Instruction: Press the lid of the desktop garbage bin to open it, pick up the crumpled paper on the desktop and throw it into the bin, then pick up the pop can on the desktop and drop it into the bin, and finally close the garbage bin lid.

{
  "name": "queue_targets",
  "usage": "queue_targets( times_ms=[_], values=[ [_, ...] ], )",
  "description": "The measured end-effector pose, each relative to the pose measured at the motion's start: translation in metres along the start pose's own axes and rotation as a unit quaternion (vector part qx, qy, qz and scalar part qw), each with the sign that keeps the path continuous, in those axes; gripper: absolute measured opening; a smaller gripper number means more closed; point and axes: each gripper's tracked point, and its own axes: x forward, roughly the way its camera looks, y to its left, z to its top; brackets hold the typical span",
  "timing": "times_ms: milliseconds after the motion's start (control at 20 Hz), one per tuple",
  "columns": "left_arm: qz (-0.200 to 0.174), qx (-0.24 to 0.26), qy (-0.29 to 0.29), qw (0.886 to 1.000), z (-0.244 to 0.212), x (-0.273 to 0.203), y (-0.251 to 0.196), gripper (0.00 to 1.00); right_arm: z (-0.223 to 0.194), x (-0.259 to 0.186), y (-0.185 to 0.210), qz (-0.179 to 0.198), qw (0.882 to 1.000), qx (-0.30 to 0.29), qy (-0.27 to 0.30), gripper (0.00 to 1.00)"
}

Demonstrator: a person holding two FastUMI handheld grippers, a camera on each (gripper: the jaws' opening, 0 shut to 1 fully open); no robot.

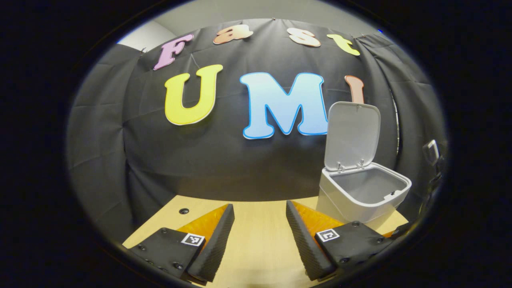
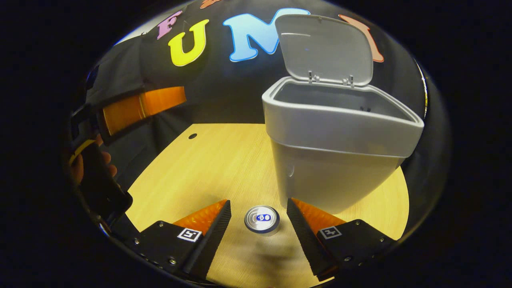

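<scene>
The white desktop bin [image 1: 362,192] stands on the wooden table with its lid [image 1: 352,134] swung up. In the right gripper view the bin [image 2: 332,144] looms close, its lid [image 2: 324,50] upright behind the opening. A pop can [image 2: 262,219] stands upright on the table, its silver top between the fingers of my right gripper [image 2: 259,210], which is open and not touching it. My left gripper [image 1: 260,214] is open above the table with nothing between its fingers. The left gripper [image 2: 132,106] also appears at the left of the right gripper view, held by a hand [image 2: 86,166].
The wooden table [image 1: 256,240] has a small dark hole [image 1: 183,211] near its back left edge. The black cloth wall rises right behind the table. Bare table [image 2: 208,160] lies left of the bin.
</scene>
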Motion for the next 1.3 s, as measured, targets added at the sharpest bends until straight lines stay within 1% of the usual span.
queue_targets(
  times_ms=[200,700,850,900,950,1000,1050,1100,1150,1200,1300],
  values=[
    [0.008,-0.003,0.005,1.000,-0.005,0.002,0.014,0.86,-0.013,0.013,0.000,-0.015,1.000,-0.016,0.022,0.91],
    [0.024,-0.010,0.020,0.999,-0.016,0.004,0.044,0.86,-0.036,0.040,0.001,-0.028,0.997,-0.014,0.067,0.91],
    [0.026,-0.013,0.024,0.999,-0.020,0.006,0.049,0.86,-0.041,0.044,-0.002,-0.035,0.996,-0.021,0.078,0.89],
    [0.025,-0.014,0.026,0.999,-0.022,0.007,0.049,0.86,-0.045,0.047,-0.003,-0.036,0.996,-0.024,0.084,0.86],
    [0.024,-0.016,0.028,0.999,-0.023,0.008,0.048,0.86,-0.042,0.045,-0.002,-0.035,0.996,-0.024,0.080,0.86],
    [0.023,-0.018,0.029,0.999,-0.024,0.009,0.048,0.86,-0.043,0.046,-0.004,-0.036,0.996,-0.027,0.081,0.82],
    [0.022,-0.020,0.030,0.999,-0.025,0.009,0.047,0.86,-0.042,0.046,-0.003,-0.037,0.996,-0.030,0.079,0.82],
    [0.021,-0.021,0.031,0.999,-0.025,0.009,0.047,0.94,-0.040,0.045,-0.002,-0.035,0.996,-0.029,0.077,0.82],
    [0.020,-0.021,0.031,0.999,-0.025,0.009,0.046,0.94,-0.036,0.044,0.000,-0.029,0.997,-0.026,0.072,0.80],
    [0.019,-0.022,0.031,0.999,-0.025,0.009,0.046,0.86,-0.032,0.041,0.003,-0.025,0.997,-0.024,0.065,0.79],
    [0.019,-0.022,0.030,0.999,-0.025,0.010,0.045,0.87,-0.021,0.036,0.007,-0.019,0.998,-0.024,0.049,0.79]
  ],
)
